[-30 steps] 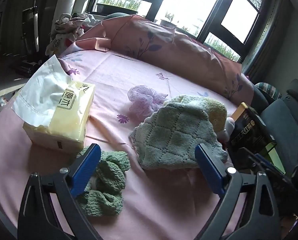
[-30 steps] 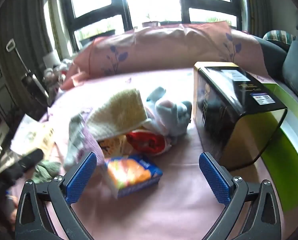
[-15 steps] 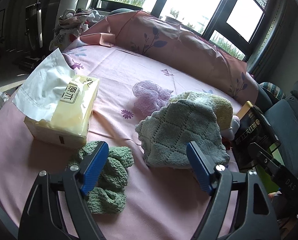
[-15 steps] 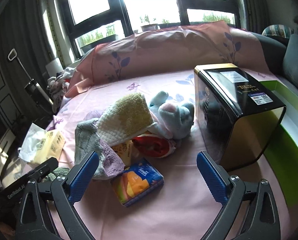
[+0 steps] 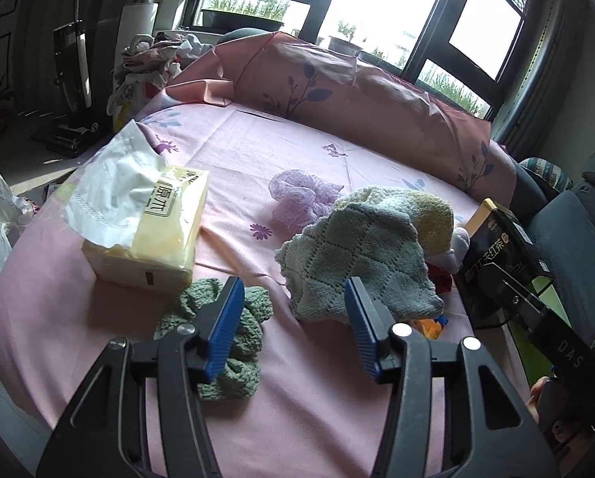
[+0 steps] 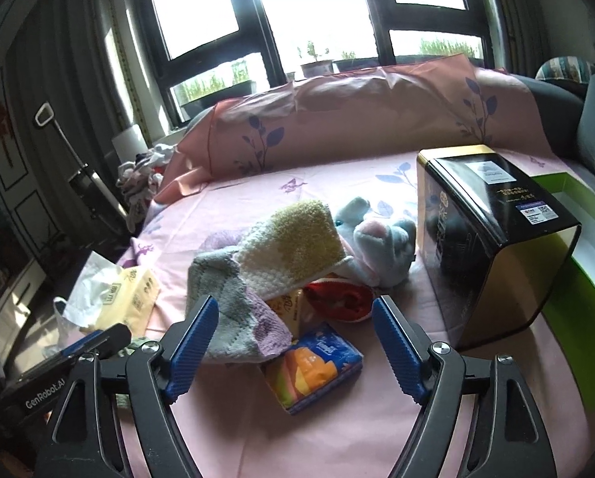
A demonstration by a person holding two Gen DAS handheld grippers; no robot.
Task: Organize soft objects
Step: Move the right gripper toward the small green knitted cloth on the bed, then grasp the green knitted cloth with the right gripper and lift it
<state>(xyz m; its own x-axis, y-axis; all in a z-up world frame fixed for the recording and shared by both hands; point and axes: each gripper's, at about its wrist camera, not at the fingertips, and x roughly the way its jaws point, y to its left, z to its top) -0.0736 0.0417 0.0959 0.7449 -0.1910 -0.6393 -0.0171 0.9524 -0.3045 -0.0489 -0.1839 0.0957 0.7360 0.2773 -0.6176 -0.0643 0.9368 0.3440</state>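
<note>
In the left wrist view, my left gripper hovers over bare pink sheet, its jaws closing with nothing between them. A crumpled green knitted cloth lies just behind its left finger. Ahead to the right lie a grey-green diamond-knit cloth, a yellow towel and a purple mesh puff. In the right wrist view, my right gripper is closing too. A blue-and-orange tissue packet lies below and between its pads, untouched. Beyond are the knit cloth, the yellow towel, a blue-pink plush toy and a red packet.
A yellow tissue pack with a sheet pulled out sits at the left. A black-and-gold tea tin stands at the right, beside a green box. A long pink pillow lines the far edge below the windows. Clothes are piled at the back left.
Both grippers' jaws have narrowed, the left far more. The left view has drawn back and up slightly. The right view has tilted and lost its blur.
</note>
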